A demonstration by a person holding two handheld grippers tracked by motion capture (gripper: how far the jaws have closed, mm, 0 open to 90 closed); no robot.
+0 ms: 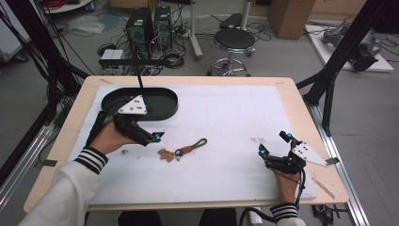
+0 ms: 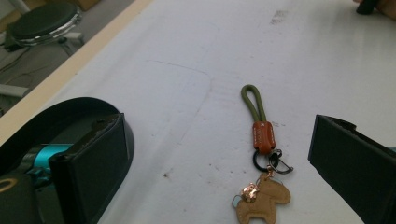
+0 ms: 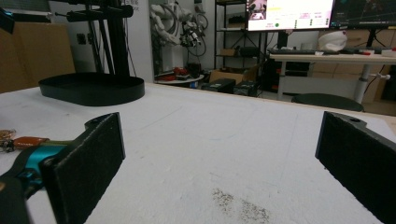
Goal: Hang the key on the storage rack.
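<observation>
Keychain [image 1: 181,151] lies flat on the white mat [image 1: 226,122], near its front centre. Olive cord loop [image 2: 252,101], orange leather clasp [image 2: 263,136], black ring [image 2: 259,161], tan horse-shaped charm [image 2: 264,199].

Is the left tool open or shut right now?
Open. In the left gripper view the left tool has its jaws spread wide, with the keychain lying untouched between them.

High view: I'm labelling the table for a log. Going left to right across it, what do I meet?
Left hand-held gripper → horse charm → orange tab → green loop → right hand-held gripper.
</observation>
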